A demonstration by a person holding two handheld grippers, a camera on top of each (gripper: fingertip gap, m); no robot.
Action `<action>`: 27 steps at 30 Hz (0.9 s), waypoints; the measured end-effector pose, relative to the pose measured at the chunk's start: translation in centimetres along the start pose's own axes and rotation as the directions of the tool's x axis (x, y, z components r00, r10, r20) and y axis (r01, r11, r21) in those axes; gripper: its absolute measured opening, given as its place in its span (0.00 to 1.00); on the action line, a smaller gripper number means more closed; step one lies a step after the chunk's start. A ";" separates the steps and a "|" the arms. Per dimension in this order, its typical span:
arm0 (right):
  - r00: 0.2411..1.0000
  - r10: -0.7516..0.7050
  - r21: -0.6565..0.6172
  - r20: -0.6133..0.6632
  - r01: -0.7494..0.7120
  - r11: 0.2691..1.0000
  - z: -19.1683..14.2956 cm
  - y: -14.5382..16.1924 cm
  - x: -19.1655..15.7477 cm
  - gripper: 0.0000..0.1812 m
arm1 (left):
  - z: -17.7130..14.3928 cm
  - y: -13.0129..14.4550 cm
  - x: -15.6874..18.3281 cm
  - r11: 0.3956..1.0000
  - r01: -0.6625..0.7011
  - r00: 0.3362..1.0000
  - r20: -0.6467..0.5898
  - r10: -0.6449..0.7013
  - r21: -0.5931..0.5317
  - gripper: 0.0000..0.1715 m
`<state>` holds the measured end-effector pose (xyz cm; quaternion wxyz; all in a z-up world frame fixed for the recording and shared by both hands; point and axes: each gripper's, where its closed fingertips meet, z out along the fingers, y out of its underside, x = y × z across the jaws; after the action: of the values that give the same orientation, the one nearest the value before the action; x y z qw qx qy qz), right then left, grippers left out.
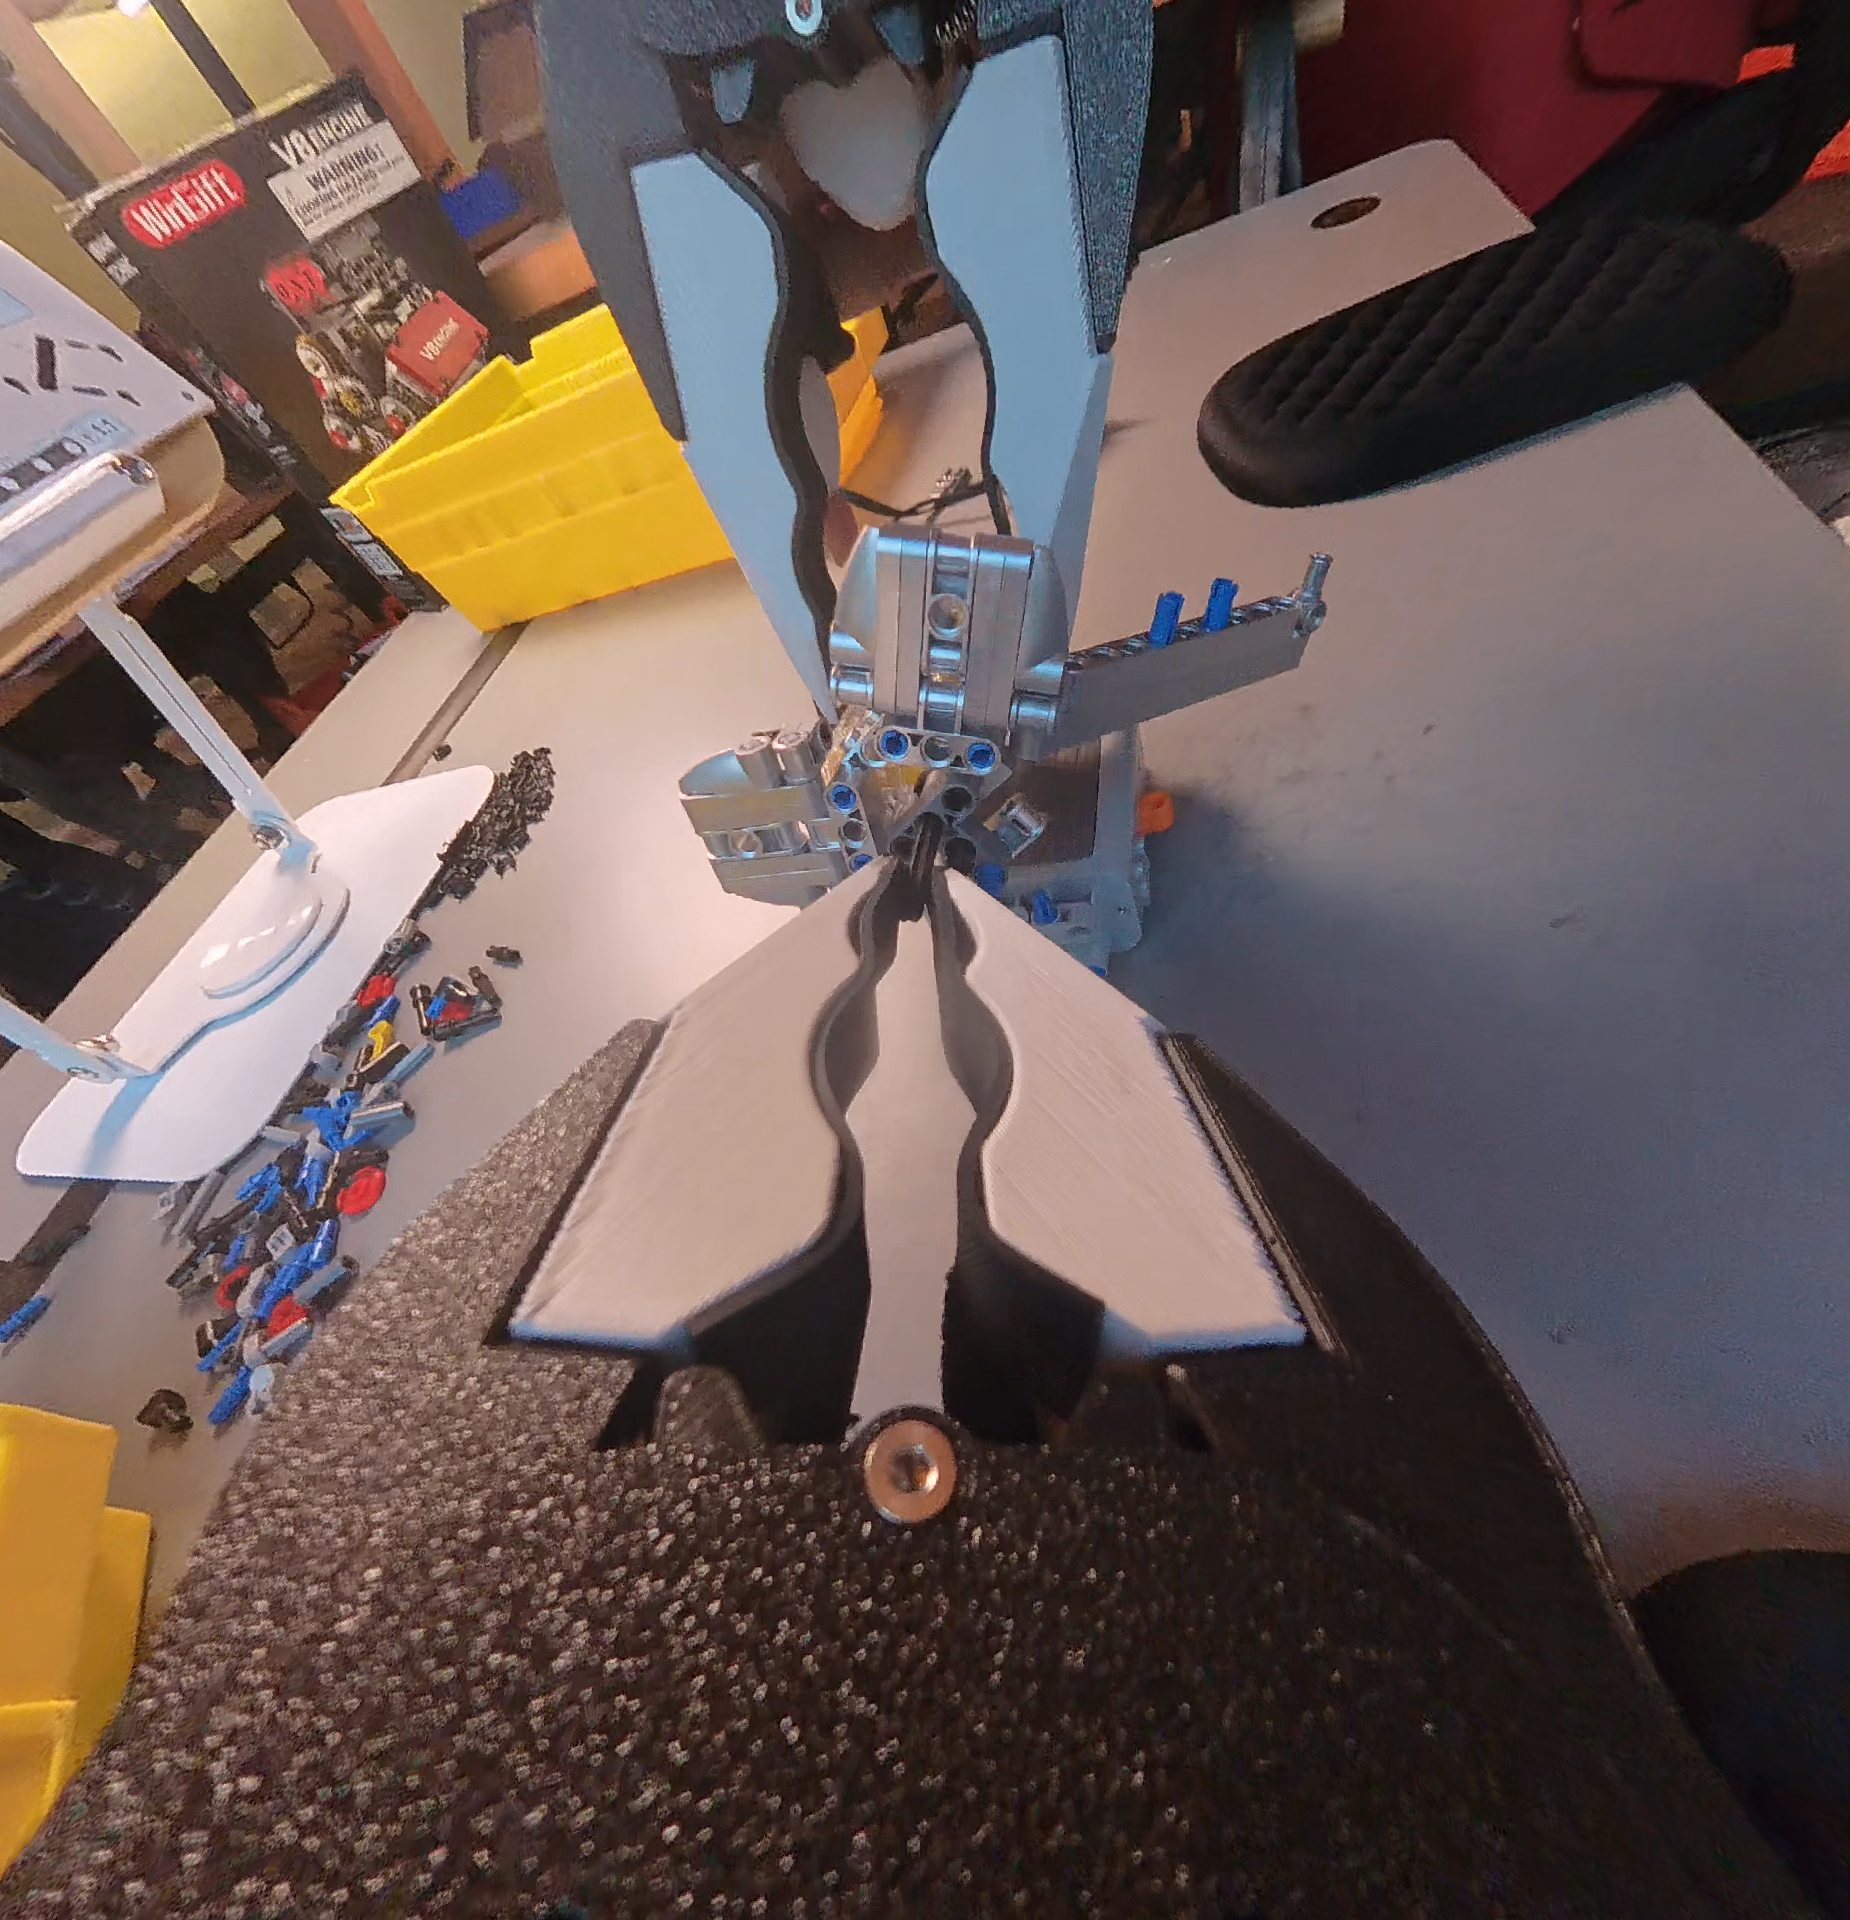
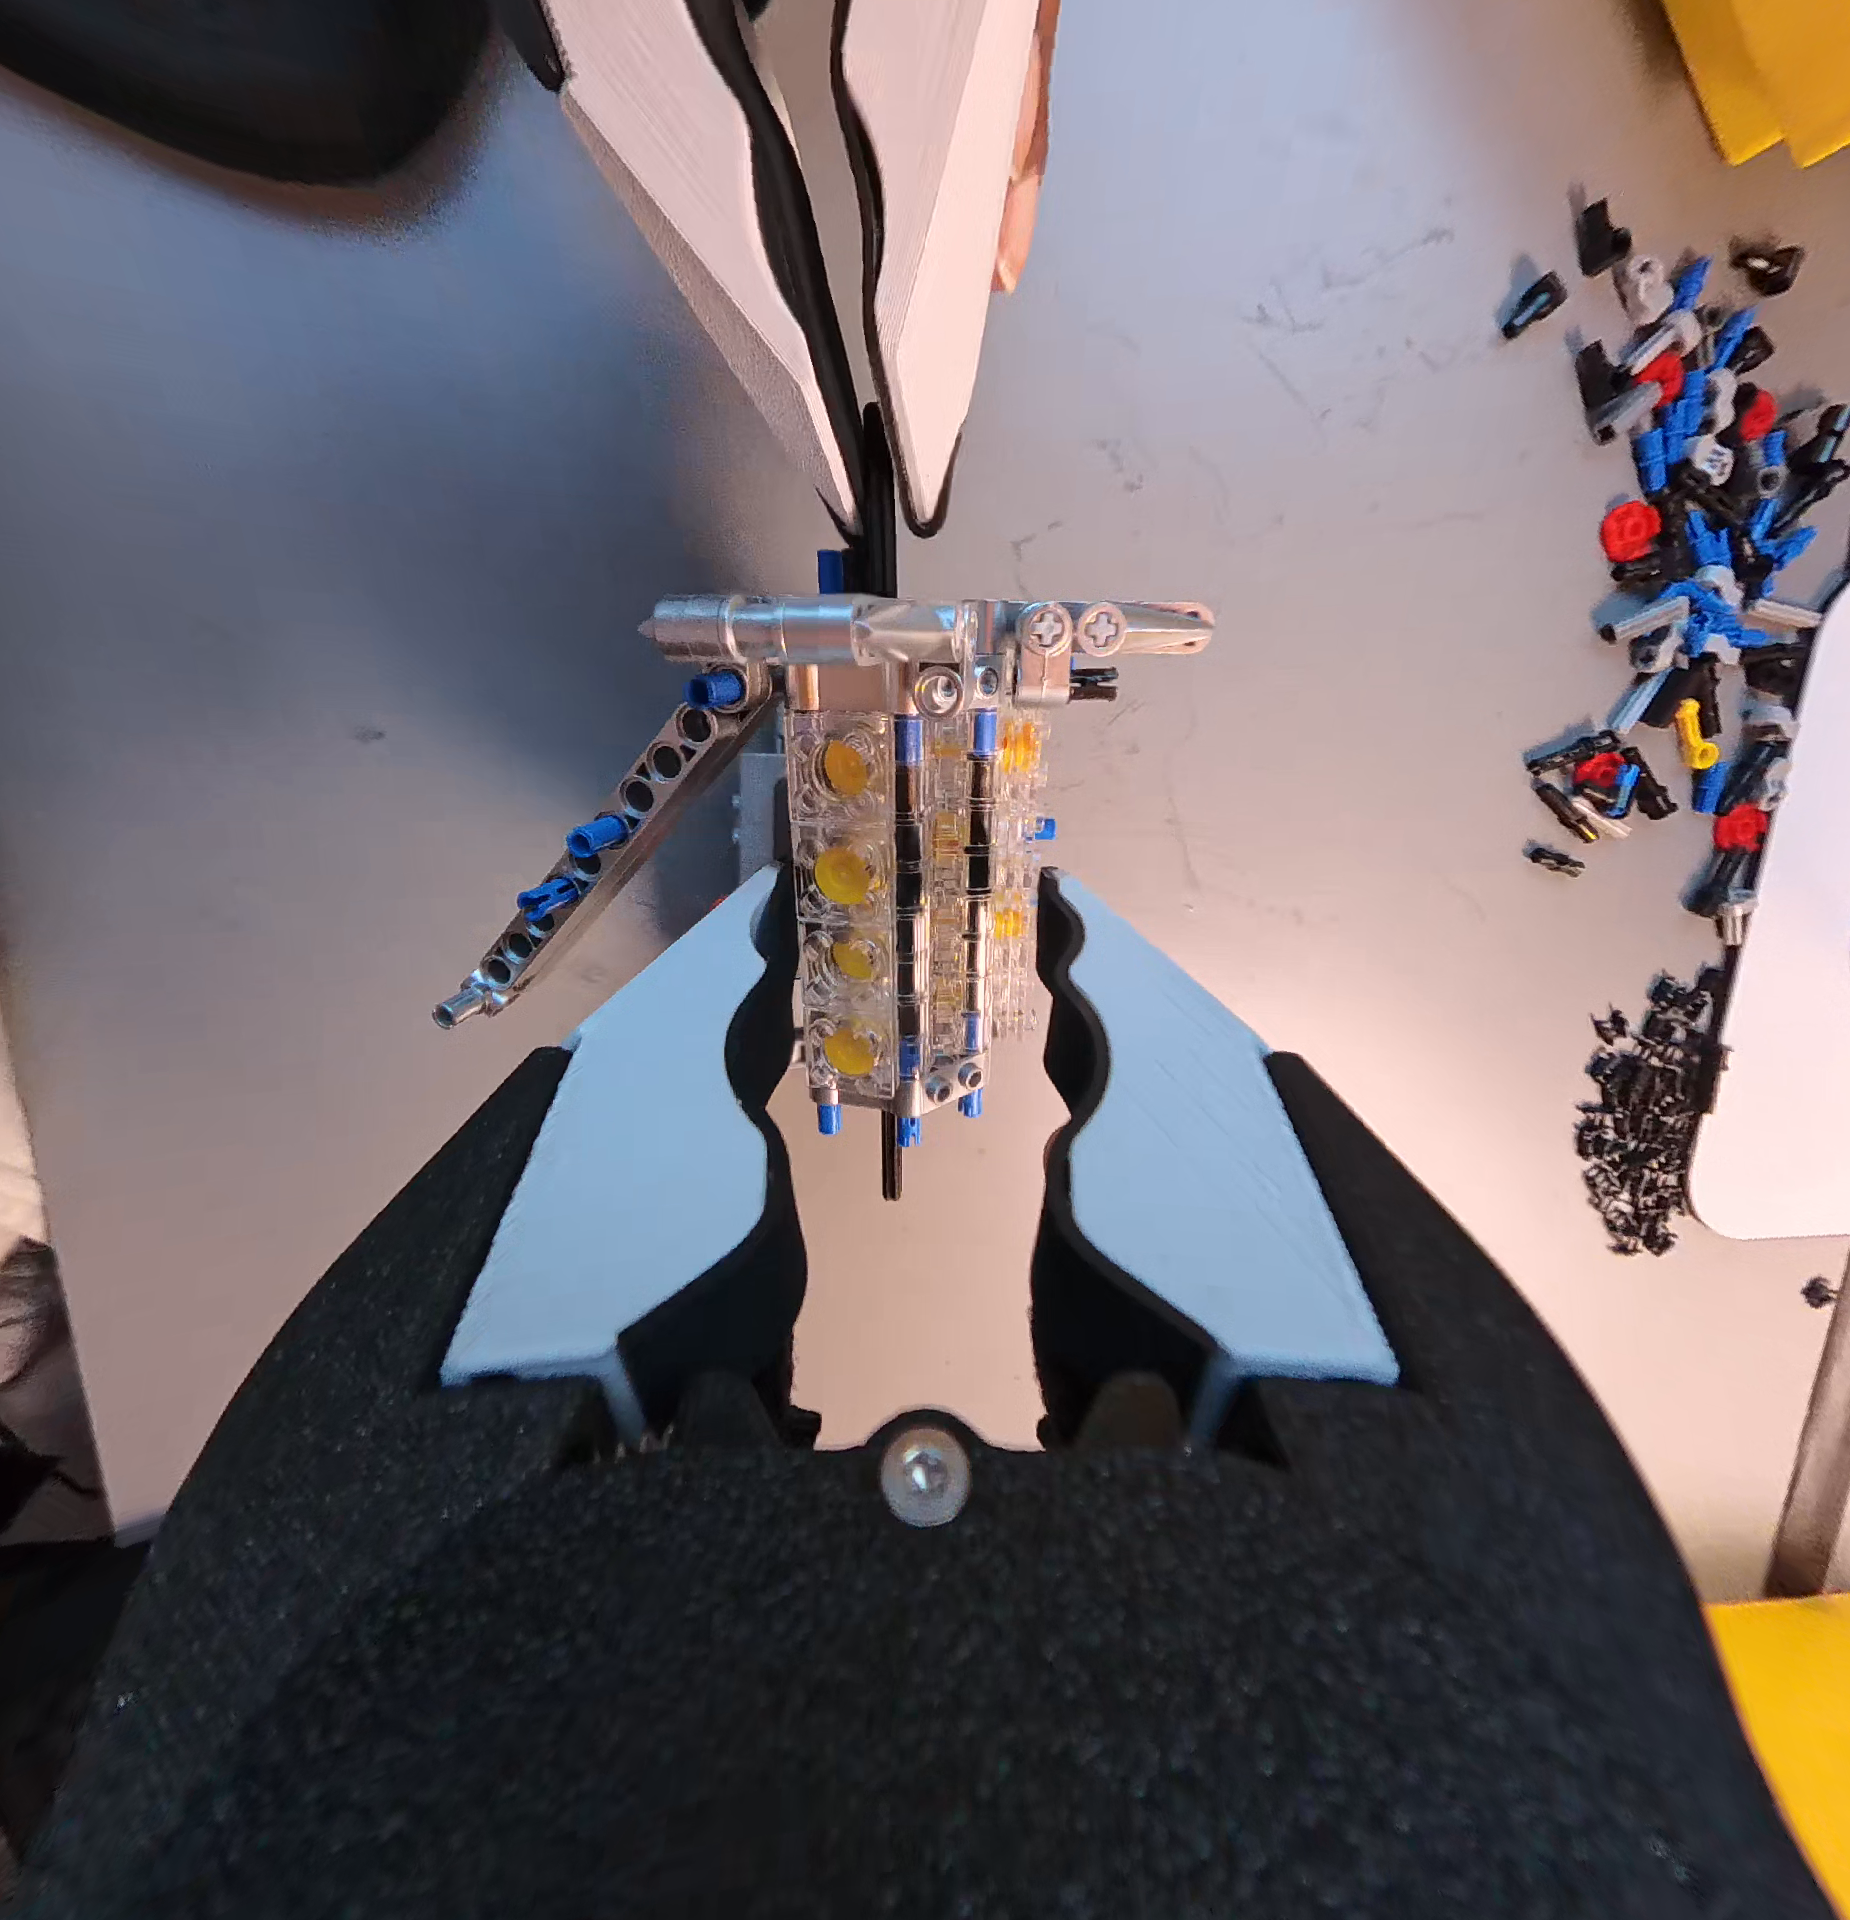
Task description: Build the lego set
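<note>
A brick-built engine model [image 2: 905, 883] has a clear block with yellow discs, silver top parts and blue pins. A grey holed beam [image 2: 609, 842] with blue pins juts from its side. My right gripper [image 2: 913, 883] is shut on the block, one finger on each side. In the left wrist view it [image 1: 942, 644] comes in from above onto the model [image 1: 931, 665]. My left gripper [image 1: 916, 883] is shut on a thin black axle [image 1: 918, 852] at the model's end. The right wrist view shows it [image 2: 885, 520] from above with the axle [image 2: 879, 488] between its tips.
Loose blue, black and red small parts [image 1: 308, 1195] [image 2: 1710, 582] and a heap of black pins [image 2: 1648, 1122] lie beside a white stand base [image 1: 277, 966]. Yellow bins [image 1: 547, 488] and a printed box [image 1: 308, 291] stand behind. A black padded armrest [image 1: 1492, 353] overhangs the grey table [image 1: 1472, 831]. The gap from one gripper's tips to the other's is roughly 6 cm.
</note>
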<state>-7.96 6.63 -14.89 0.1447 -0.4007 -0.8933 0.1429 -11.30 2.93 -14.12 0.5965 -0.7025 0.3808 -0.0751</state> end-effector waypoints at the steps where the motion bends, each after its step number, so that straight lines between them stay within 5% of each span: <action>1: 1.000 0.020 0.031 -0.002 -0.020 0.999 -0.5 -0.2 -0.2 0.24 | -0.1 -0.5 0.0 1.000 -0.007 1.000 0.006 0.007 0.018 0.02; 5: 0.982 0.170 0.211 0.086 -0.185 0.960 -2.3 -0.9 -2.5 0.24 | -1.0 -3.4 1.1 0.992 0.045 0.997 -0.064 -0.037 0.121 0.02; 8: 0.940 0.255 0.361 0.226 -0.324 0.875 -2.9 -1.4 -4.9 0.20 | -1.5 -6.7 2.7 0.975 0.088 0.983 -0.178 -0.052 0.206 0.01; 12: 0.870 0.280 0.472 0.405 -0.462 0.751 -3.4 -1.8 -7.8 0.27 | -1.5 -9.1 4.6 0.973 0.091 0.952 -0.305 -0.022 0.212 0.01; 20: 0.811 0.271 0.468 0.518 -0.534 0.704 -5.4 2.5 -9.3 0.33 | -1.3 -9.6 6.7 0.978 0.108 0.895 -0.446 -0.016 0.181 0.01; 27: 0.778 0.094 0.548 0.621 -0.516 0.658 -9.2 0.5 -10.4 0.46 | -0.7 -10.4 8.1 0.990 0.076 0.845 -0.535 0.001 0.121 0.00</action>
<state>2.50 0.35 -8.11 -0.0026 -0.4098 -0.6902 0.5964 -1.38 -2.74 -7.45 0.5125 -0.6184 0.5117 -0.3052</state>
